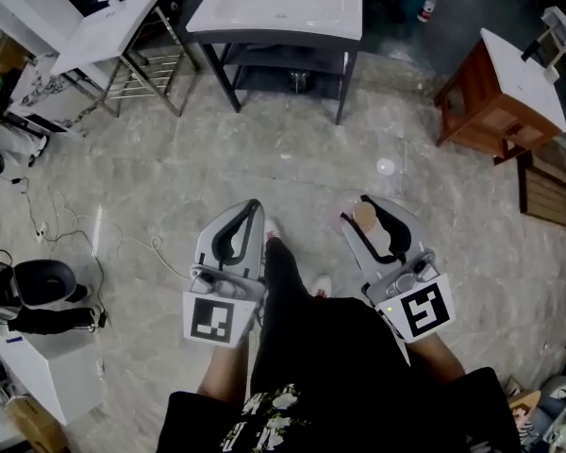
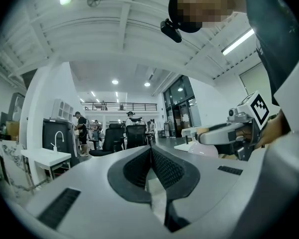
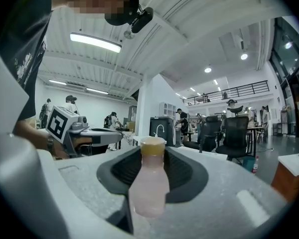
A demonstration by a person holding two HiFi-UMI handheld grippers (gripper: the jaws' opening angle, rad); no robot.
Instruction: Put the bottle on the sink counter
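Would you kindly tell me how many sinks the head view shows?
3: metal-frame sink at upper left, grey sink at top centre, wooden sink at right. More may lie past the edges.

Floor bears sink counter, wooden vanity, cables.

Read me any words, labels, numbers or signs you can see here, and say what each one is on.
No readable text in any view.
Marker cubes of the left gripper and right gripper: black-and-white square patterns, no letters.
Pink bottle in the right gripper: no label shows.
Shirt print: too blurred to read.
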